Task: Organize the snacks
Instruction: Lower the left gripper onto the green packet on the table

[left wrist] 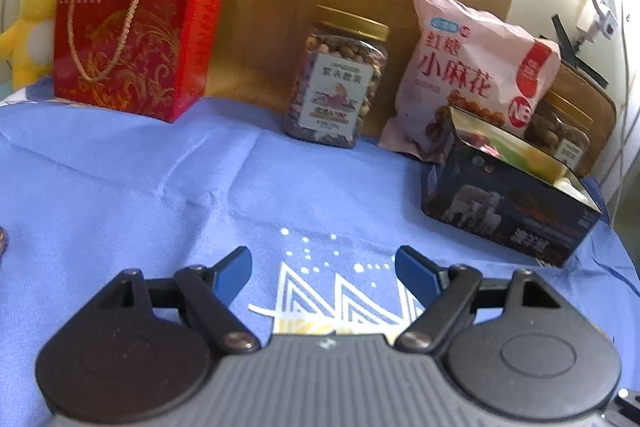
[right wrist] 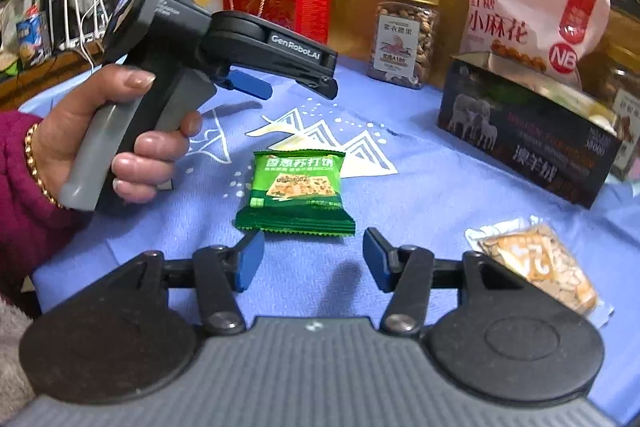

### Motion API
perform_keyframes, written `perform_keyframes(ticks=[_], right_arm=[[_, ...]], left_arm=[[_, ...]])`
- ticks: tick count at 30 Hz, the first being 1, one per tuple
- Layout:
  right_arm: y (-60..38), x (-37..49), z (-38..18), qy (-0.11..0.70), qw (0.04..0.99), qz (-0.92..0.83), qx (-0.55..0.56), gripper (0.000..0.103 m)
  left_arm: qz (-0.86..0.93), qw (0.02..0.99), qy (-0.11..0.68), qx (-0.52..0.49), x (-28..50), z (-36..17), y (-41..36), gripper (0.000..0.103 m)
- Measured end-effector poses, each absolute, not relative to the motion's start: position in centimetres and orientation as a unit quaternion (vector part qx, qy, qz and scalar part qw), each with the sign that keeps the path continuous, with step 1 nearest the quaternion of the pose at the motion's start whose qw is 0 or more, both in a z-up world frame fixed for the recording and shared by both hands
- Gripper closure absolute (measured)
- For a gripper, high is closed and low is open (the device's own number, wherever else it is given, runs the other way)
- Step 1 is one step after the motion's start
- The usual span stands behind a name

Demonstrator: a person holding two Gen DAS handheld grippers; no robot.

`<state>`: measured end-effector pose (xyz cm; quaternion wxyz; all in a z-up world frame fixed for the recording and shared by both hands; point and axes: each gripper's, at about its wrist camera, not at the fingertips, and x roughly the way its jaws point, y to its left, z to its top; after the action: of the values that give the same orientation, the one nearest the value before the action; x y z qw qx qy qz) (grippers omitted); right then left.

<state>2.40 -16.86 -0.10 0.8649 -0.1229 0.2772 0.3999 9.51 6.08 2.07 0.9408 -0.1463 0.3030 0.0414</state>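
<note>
Step in hand (judged): pick-up approach on loose snacks; box loading not yet done for these two.

R gripper (right wrist: 314, 259): released, jaws apart, nothing between pads. Flat green foil cracker packet (right wrist: 295, 191) lies on the light-blue printed cloth (right wrist: 420, 195), centre of right wrist view, just beyond the fingertips, not touching. Clear-wrapped orange nut-brittle bar (right wrist: 538, 265) sits lower right, partly hidden behind the gripper linkage.

L gripper (left wrist: 323, 267): released, jaws wide, empty, over bare cloth. In right wrist view it shows upper left, held in a person's hand (right wrist: 116, 139).

Dark open-top cardboard box w/ sheep print (right wrist: 528, 143): right of frame, well apart from the green packet. Contents mostly unreadable.

Behind box: pink snack bag (right wrist: 532, 15), gold-lidded clear nut jar (right wrist: 404, 39).

Next move (judged): advance R gripper so pads straddle the packet's near edge, clench, lift, carry right to the box. Thin foil may slip; take a deep bite.
</note>
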Motion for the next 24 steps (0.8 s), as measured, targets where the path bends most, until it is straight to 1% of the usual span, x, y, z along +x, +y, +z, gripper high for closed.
perform_keyframes(ticks=[1, 5, 9, 12, 14, 15, 16, 17, 18, 19, 24], right_arm=[[-16.8, 2.4, -0.2, 0.279, 0.865, 0.400, -0.119, 0.045], [-16.5, 2.4, -0.7, 0.289, 0.863, 0.401, -0.104, 0.038], [-16.6, 2.7, -0.8, 0.294, 0.860, 0.409, -0.081, 0.029], [-16.5, 2.8, -0.8, 0.299, 0.853, 0.423, -0.064, 0.028], [-16.2, 2.7, -0.9, 0.296, 0.852, 0.428, -0.064, 0.027], [-16.0, 2.6, -0.9, 0.293, 0.852, 0.428, -0.069, 0.028], [-15.8, 2.4, -0.9, 0.289, 0.855, 0.424, -0.076, 0.029], [-15.6, 2.4, -1.0, 0.285, 0.858, 0.419, -0.084, 0.031], [-15.7, 2.4, -1.0, 0.282, 0.861, 0.413, -0.089, 0.034], [-15.8, 2.4, -1.0, 0.279, 0.866, 0.404, -0.092, 0.035], [-18.2, 3.5, -0.7, 0.278, 0.890, 0.353, -0.075, 0.035]], left_arm=[[0.033, 0.940, 0.306, -0.146, 9.5, 2.1, 6.0, 0.022], [-0.025, 0.939, 0.318, -0.130, 8.9, 2.3, 5.1, 0.022], [-0.047, 0.940, 0.323, -0.096, 7.7, 2.6, 4.4, 0.016], [-0.076, 0.935, 0.339, -0.076, 7.2, 2.3, 3.9, 0.015], [-0.093, 0.927, 0.354, -0.075, 7.2, 1.7, 3.5, 0.016], [-0.103, 0.922, 0.366, -0.079, 7.3, 1.3, 3.4, 0.019], [-0.104, 0.923, 0.363, -0.081, 7.2, 1.0, 3.2, 0.018], [-0.107, 0.923, 0.362, -0.079, 7.0, 1.0, 2.9, 0.018], [-0.113, 0.921, 0.364, -0.080, 7.0, 1.0, 2.6, 0.021], [-0.121, 0.919, 0.365, -0.082, 6.8, 1.0, 2.3, 0.023], [-0.151, 0.910, 0.375, -0.095, 6.4, 1.0, 0.9, 0.023]])
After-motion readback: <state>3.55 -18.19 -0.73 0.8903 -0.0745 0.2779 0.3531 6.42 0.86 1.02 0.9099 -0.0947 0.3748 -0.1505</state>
